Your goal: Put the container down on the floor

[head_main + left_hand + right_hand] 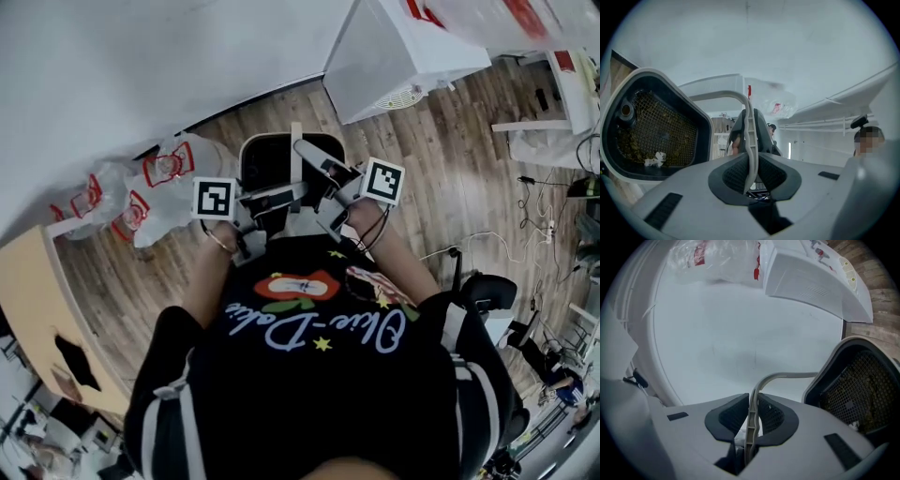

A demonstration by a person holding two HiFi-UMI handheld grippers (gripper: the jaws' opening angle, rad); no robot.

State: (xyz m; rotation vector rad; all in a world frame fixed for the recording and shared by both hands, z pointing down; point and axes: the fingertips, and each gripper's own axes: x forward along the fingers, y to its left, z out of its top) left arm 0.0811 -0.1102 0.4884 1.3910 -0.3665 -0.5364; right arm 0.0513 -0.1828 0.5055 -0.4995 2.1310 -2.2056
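The container is a black bin with a white rim and a mesh inside, held above the wooden floor in front of the person's chest. Its thin white handle arches over the top. My left gripper is shut on that handle; the bin's mesh interior with bits of debris shows to the left. My right gripper is also shut on the handle, and the bin shows at the right of that view.
A white box-like appliance stands on the floor ahead to the right. Clear plastic bags with red print lie to the left by the white wall. A light wooden tabletop is at far left. Cables trail at right.
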